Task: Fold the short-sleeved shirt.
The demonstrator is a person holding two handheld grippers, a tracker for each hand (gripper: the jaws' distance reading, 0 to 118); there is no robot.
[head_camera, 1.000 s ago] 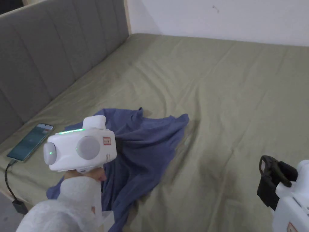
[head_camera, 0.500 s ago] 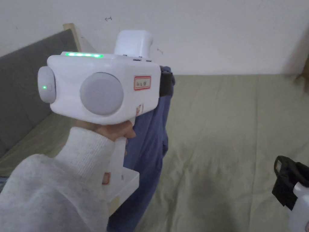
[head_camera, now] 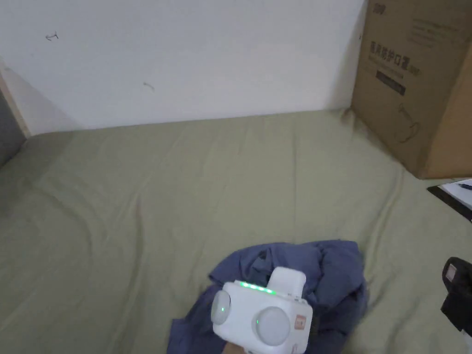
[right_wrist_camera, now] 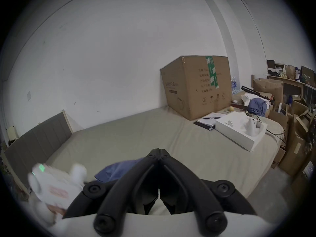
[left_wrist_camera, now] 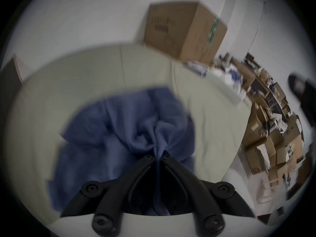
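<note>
Now the blue short-sleeved shirt [head_camera: 322, 272] lies crumpled in a heap on the olive-green bed sheet [head_camera: 184, 184], toward the near edge of the bed; in the left gripper view the shirt [left_wrist_camera: 123, 126] gathers into a bunch of folds that runs up into the left gripper [left_wrist_camera: 158, 157], whose black fingers [left_wrist_camera: 136, 170] are pressed together on a pinch of the cloth; the rest of the cloth spreads out in loose creases on the sheet beyond the fingers. In the head view the left gripper's white body [head_camera: 262, 318] sits low in the picture over the near part of the shirt, a row of green lights glowing along its top edge. The right gripper [right_wrist_camera: 159, 151] is held apart to the right, above the bare sheet; its fingers [right_wrist_camera: 177, 169] meet at the tips with nothing between them; a black part of it shows at the right edge of the head view [head_camera: 458, 295].

Farther out, a large cardboard box [head_camera: 415, 78] stands on the bed against the white wall [head_camera: 184, 60]; just beside it, in the right gripper view, lie some papers [right_wrist_camera: 207, 120] and an open white box [right_wrist_camera: 239, 133]; the grey padded headboard [right_wrist_camera: 37, 143] closes the left end of the bed; more cardboard boxes [right_wrist_camera: 290, 148] are stacked past the bed's right end.
</note>
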